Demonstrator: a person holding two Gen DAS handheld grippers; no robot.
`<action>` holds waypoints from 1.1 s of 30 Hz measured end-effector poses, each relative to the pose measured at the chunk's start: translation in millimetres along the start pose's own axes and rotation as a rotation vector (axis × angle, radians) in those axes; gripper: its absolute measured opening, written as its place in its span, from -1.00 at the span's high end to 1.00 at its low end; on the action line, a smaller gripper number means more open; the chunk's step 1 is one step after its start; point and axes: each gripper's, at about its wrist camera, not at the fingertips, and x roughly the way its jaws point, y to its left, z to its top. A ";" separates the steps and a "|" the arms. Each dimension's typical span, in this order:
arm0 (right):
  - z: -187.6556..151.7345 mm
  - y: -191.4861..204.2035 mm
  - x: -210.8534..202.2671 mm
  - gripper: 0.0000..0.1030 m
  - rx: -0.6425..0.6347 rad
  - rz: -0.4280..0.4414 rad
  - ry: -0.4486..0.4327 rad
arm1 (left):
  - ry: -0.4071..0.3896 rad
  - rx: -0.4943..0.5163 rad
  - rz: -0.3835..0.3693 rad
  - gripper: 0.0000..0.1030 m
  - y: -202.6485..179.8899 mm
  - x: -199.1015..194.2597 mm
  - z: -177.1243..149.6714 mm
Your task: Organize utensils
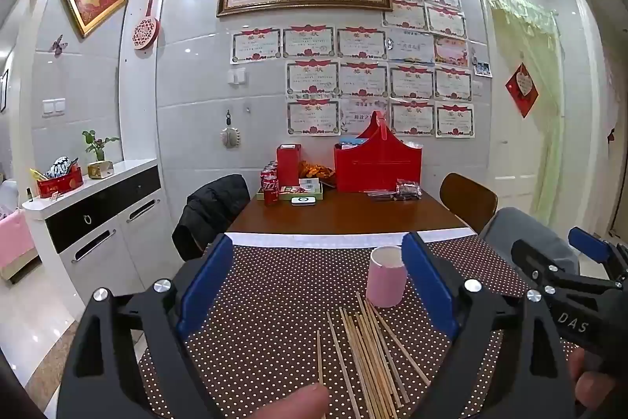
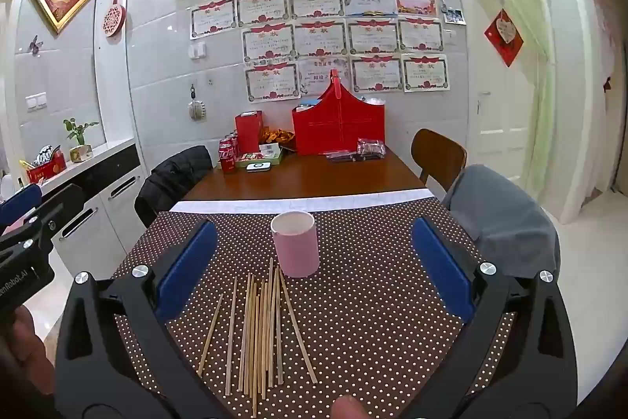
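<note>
Counter (image 2: 314, 179): a brown wooden top running back to the tiled wall, its near half lying under a cloth.

Cloth (image 2: 373, 281): brown with white dots, covering the near end of the counter and carrying the task's things.

Red basket (image 2: 337, 132): standing at the far end of the counter against the wall, well apart from the cloth.

Left tongs (image 1: 318, 281): black frame with blue pads, hovering over the near edge of the cloth and tilting slightly downward; jaws standing wide, nothing between the pads. A fingertip is showing at the bottom edge of the left wrist view.

Right tongs (image 2: 312, 262): same build, hovering beside the left tongs over the cloth and tilting slightly downward; jaws standing wide, holding nothing.

Pink cup (image 2: 295, 244): a cylinder with a white inside, standing upright on the cloth just behind the chopsticks, apparently holding nothing.

Chopsticks (image 2: 259, 332): a loose bundle of pale wooden sticks lying flat on the cloth in front of the pink cup, pointing roughly toward it, most lying side by side, a few fanning out to either side; one stick's far end is reaching the cup's base.

Cola cans (image 2: 227, 152): red, standing in a small group at the far left of the counter.
</note>
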 end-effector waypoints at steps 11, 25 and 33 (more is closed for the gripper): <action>5.9 3.2 -7.8 -0.89 -0.004 -0.006 -0.006 | -0.004 -0.002 -0.001 -0.68 -1.7 -1.0 -0.3; 15.3 0.6 -15.5 -0.88 -0.005 -0.001 -0.018 | -0.004 -0.006 -0.004 -0.68 -13.8 -3.3 7.2; 15.0 3.9 -15.2 -0.89 -0.009 0.001 -0.023 | -0.013 -0.014 -0.008 -0.68 -6.6 -8.3 8.6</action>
